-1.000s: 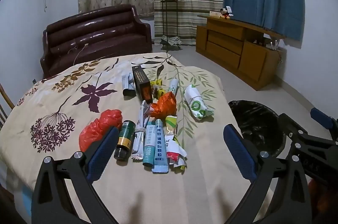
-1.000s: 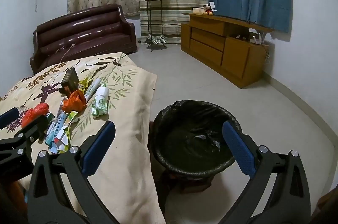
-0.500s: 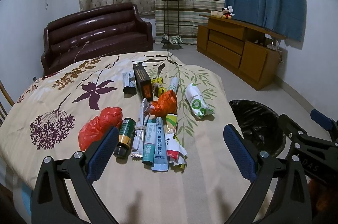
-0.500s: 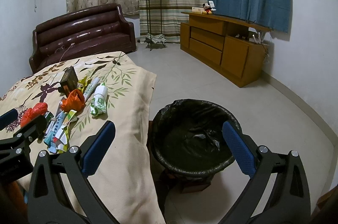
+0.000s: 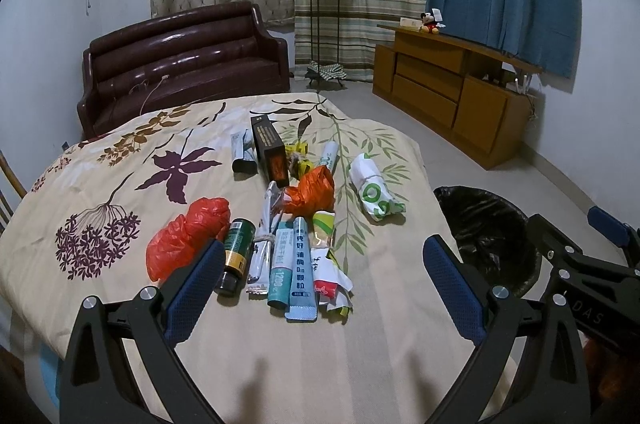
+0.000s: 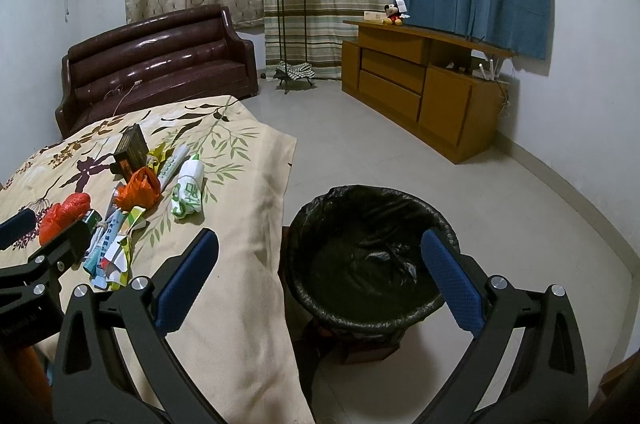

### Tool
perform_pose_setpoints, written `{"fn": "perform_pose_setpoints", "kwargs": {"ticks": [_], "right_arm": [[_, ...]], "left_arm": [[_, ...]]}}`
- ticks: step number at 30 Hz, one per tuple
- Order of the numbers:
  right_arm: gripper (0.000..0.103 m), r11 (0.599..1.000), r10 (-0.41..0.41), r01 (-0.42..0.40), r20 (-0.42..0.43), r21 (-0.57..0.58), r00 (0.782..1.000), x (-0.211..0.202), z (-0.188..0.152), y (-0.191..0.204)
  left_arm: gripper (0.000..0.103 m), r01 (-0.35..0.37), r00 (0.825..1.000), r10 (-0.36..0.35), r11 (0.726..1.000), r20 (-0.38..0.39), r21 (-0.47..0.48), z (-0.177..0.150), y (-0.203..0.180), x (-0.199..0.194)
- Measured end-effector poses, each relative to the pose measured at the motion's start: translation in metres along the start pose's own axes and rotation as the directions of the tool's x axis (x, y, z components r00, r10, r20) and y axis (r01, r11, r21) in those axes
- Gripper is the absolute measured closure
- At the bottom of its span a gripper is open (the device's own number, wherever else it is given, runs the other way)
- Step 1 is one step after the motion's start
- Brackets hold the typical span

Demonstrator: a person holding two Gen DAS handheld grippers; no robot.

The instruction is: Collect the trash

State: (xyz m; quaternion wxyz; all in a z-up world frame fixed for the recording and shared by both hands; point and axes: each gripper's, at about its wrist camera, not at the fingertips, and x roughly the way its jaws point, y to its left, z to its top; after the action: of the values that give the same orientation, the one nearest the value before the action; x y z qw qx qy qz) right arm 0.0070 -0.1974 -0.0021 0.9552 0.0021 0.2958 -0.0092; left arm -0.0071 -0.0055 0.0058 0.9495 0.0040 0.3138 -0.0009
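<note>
Trash lies in a cluster on the floral tablecloth (image 5: 120, 183): a red plastic bag (image 5: 188, 232), a dark green bottle (image 5: 236, 256), teal tubes (image 5: 292, 264), an orange bag (image 5: 312, 189), a white-green wrapper (image 5: 372, 193) and a dark box (image 5: 270, 153). My left gripper (image 5: 320, 284) is open and empty, just short of the tubes. My right gripper (image 6: 320, 276) is open and empty, above the near rim of the black-lined bin (image 6: 368, 256). The bin also shows in the left wrist view (image 5: 488, 232).
The bin stands on the floor at the table's right edge. A brown leather sofa (image 5: 184, 59) is behind the table. A wooden cabinet (image 6: 424, 83) stands along the right wall. A plant stand (image 6: 290, 23) is by the curtains.
Both views have shifted slightly, as if the grippers drew back or rose a little. Both grippers stay open and the trash has not moved.
</note>
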Motion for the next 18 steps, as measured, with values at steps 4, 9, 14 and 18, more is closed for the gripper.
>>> {"fn": "perform_pose_setpoints", "kwargs": {"ticks": [4, 9, 14, 18], "right_arm": [[0.004, 1.000, 0.000, 0.000, -0.001, 0.000, 1.000, 0.0002, -0.0003, -0.0002], [0.004, 1.000, 0.000, 0.000, -0.002, 0.000, 1.000, 0.0003, -0.0003, 0.0000], [0.004, 1.000, 0.000, 0.000, -0.002, 0.000, 1.000, 0.0005, -0.0002, 0.0001], [0.004, 1.000, 0.000, 0.000, -0.003, 0.000, 1.000, 0.0006, 0.0000, -0.0002]], "left_arm": [[0.007, -0.001, 1.000, 0.001, 1.000, -0.001, 0.000, -0.0023, -0.0003, 0.0003], [0.007, -0.001, 1.000, 0.001, 1.000, -0.001, -0.001, -0.0021, -0.0001, 0.0003], [0.007, 0.001, 1.000, -0.001, 1.000, -0.003, 0.000, -0.0023, -0.0001, 0.0002], [0.007, 0.001, 1.000, -0.001, 1.000, -0.003, -0.001, -0.0043, -0.0003, 0.0002]]}}
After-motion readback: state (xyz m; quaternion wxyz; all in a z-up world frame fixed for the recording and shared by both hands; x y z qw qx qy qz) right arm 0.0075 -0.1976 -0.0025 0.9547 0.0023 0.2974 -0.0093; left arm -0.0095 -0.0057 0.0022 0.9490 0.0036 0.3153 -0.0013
